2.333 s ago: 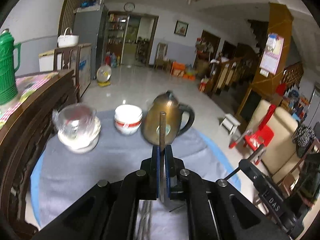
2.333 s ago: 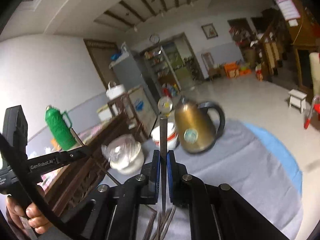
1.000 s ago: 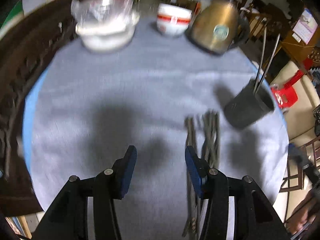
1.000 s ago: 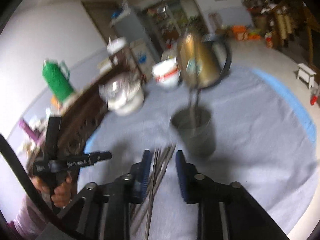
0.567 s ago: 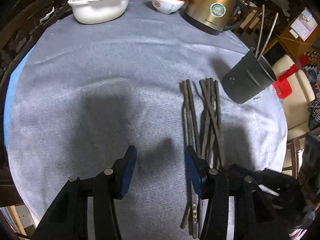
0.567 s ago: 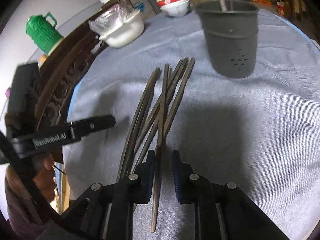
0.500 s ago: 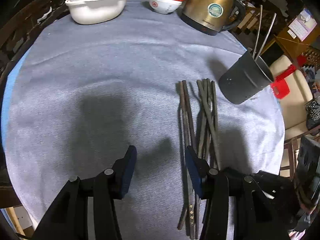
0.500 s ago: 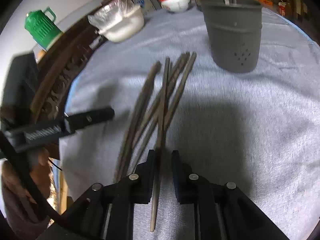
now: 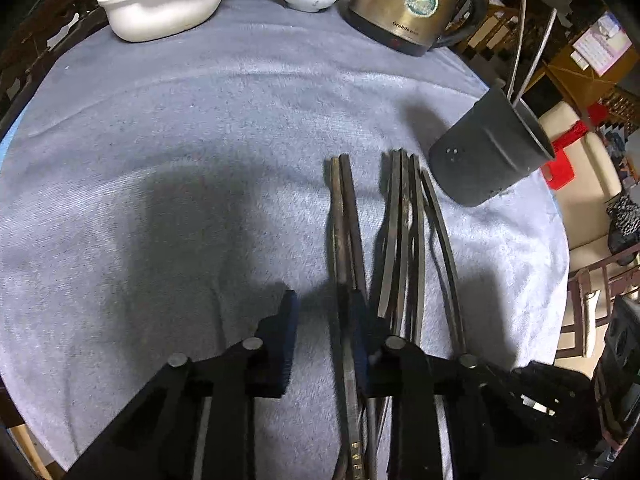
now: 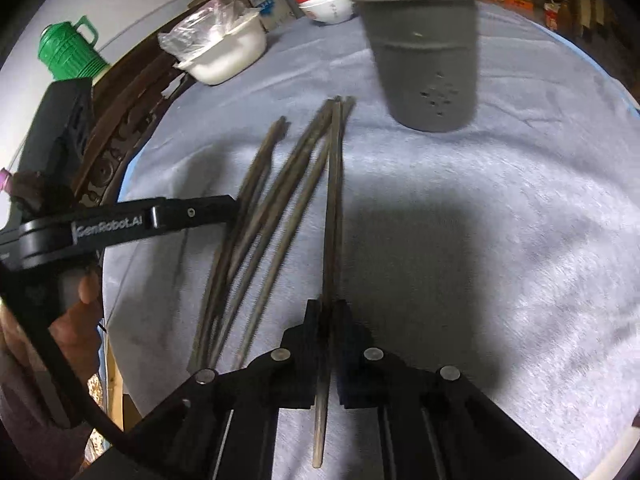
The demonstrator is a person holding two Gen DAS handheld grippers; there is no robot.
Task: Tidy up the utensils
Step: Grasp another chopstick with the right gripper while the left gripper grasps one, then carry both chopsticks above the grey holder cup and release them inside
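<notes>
Since half a second ago, right tool (image 10: 327, 316) has clamped one chopstick (image 10: 333, 200); left tool (image 9: 324, 312) stays wide.

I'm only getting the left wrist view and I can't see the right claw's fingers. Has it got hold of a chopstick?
Observer: Yes. In the right wrist view the right claw is shut on one chopstick, the rightmost of the pile.
Operator: Where does that one point?
Observer: Its far tip points toward the grey holder and stops short of the base, apart from it.
Operator: Anything past the table edge on my left?
Observer: A green thermos stands beyond the carved wooden rail.
</notes>
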